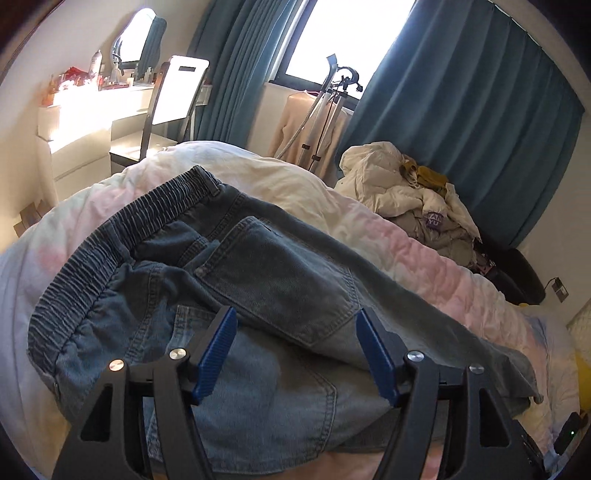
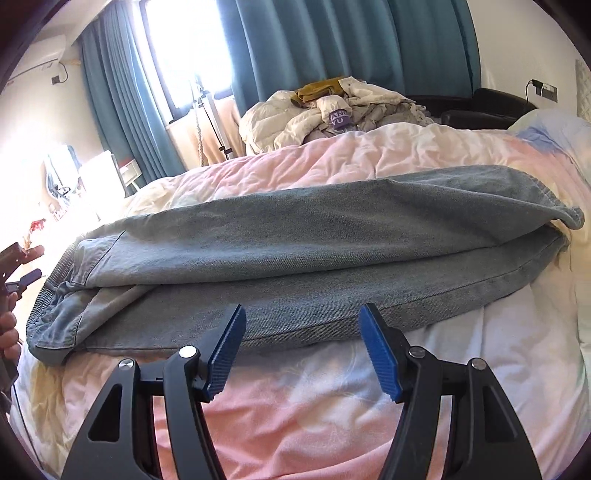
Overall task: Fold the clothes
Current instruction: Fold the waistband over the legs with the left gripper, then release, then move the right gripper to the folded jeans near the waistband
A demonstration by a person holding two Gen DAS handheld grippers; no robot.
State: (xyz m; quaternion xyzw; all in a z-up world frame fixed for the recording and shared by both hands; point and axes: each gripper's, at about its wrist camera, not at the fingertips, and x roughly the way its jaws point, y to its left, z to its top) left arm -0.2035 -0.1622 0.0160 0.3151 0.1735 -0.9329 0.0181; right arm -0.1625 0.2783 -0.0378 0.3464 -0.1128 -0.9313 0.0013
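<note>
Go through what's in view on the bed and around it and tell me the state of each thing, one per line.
Jeans: folded lengthwise, one leg on the other, flat on the bed, not gripped.
Left gripper: fingers open, nothing between them.
Right gripper: fingers open, empty.
Clothes pile: crumpled, unfolded.
Curtains: partly drawn, window showing.
Quilt: spread out, wrinkled.

A pink and white quilt (image 2: 332, 413) covers the bed. Behind it, teal curtains (image 1: 480, 110) flank a bright window (image 1: 351, 33); a chair (image 1: 173, 107) stands beside a cluttered dressing table (image 1: 92, 107).
</note>
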